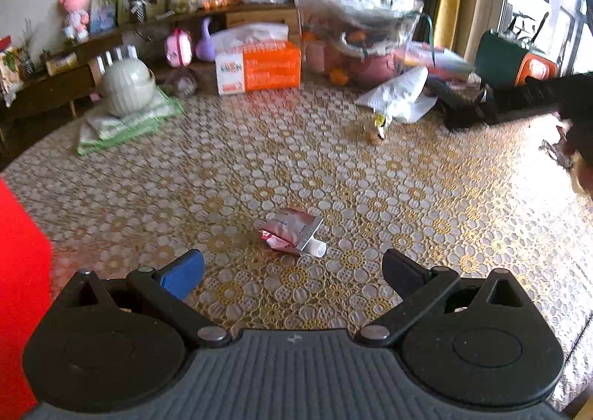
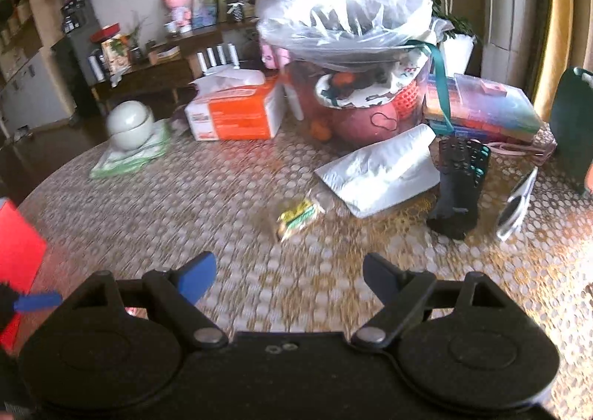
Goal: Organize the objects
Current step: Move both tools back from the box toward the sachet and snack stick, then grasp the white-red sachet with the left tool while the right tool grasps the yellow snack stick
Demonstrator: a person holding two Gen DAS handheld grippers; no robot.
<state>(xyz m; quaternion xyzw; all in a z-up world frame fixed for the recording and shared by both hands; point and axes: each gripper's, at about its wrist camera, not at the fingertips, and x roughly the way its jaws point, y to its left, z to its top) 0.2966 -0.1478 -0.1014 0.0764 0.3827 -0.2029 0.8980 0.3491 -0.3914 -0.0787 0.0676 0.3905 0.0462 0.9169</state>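
Two grippers, left gripper [image 1: 292, 271] and right gripper [image 2: 289, 271], both spread empty, one pink pouch [image 1: 292, 231], one blurred, perhaps yellow-green packet [image 2: 296, 216]

A round table [image 1: 148, 197] under a gold floral lace cloth carries a crumpled pink pouch [image 1: 292, 232] near its middle, an orange tissue box [image 1: 259, 68] and white lidded pot [image 1: 126, 86] (on folded cloth) towards the far edge.

No legible text, orange tissue box [image 1: 258, 66] print too blurred (likewise the small wrappers)

Bare lace tablecloth [image 2: 222, 197] mid-table, tissue box [image 2: 237, 112], bagged bin [image 2: 352, 60] (bulky), remotes [image 2: 459, 182] crowding the far edge
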